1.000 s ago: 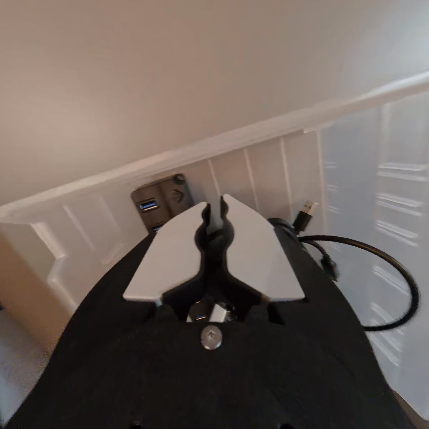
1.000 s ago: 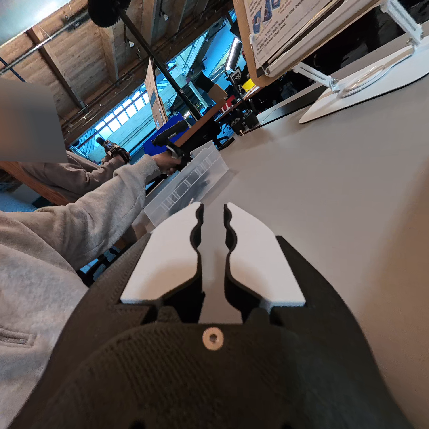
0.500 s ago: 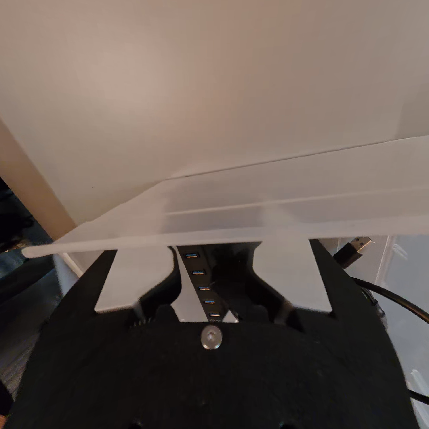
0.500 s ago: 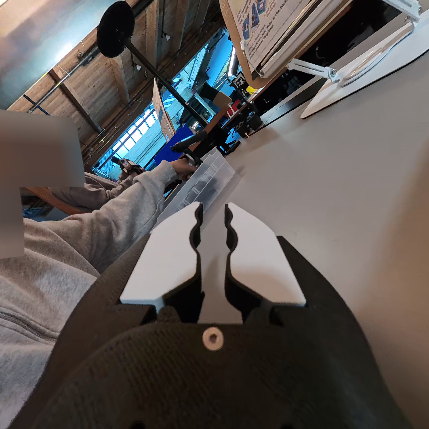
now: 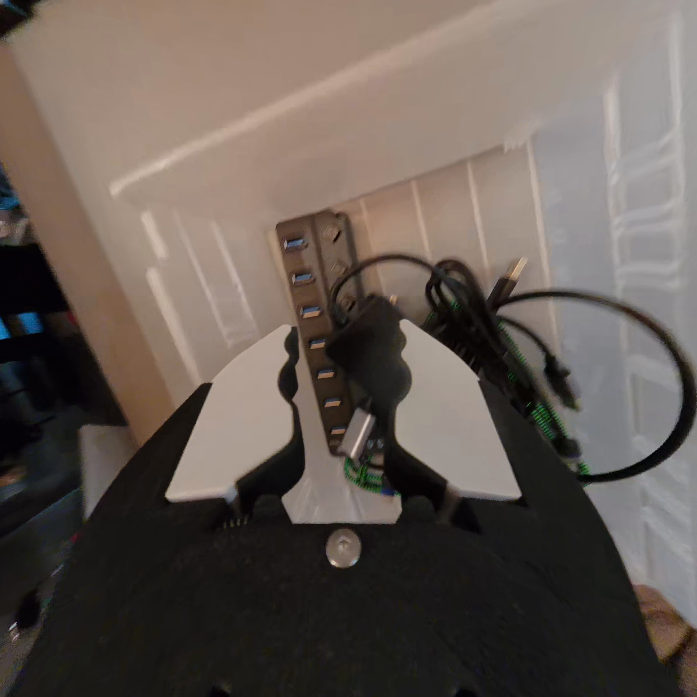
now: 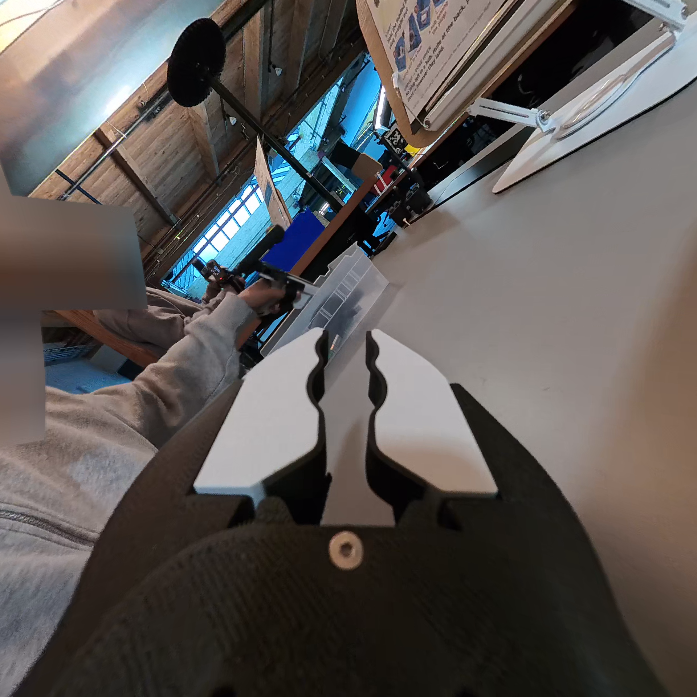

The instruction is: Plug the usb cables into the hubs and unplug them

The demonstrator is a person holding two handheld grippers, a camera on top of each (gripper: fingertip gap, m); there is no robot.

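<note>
In the left wrist view a long black USB hub (image 5: 320,264) with several blue ports lies in a clear plastic bin (image 5: 445,211). A black adapter (image 5: 367,350) and a silver USB plug (image 5: 356,433) lie over its lower part. A green-black braided cable (image 5: 528,407), black cables (image 5: 671,377) and a free USB plug (image 5: 515,271) lie to its right. My left gripper (image 5: 346,324) is open wide above the hub and adapter, holding nothing. My right gripper (image 6: 347,332) is open a little and empty, over the grey table (image 6: 528,339).
In the right wrist view the bin (image 6: 362,279) sits near the table's left edge, with a hand holding the left gripper (image 6: 286,281) over it. A grey sleeve (image 6: 151,384) is at the left. A white stand base (image 6: 603,124) and a board stand at the far right.
My left gripper has gone from nearly shut to wide open and moved over the bin, so the whole hub now shows. My right gripper has stayed in place, tilting slightly.
</note>
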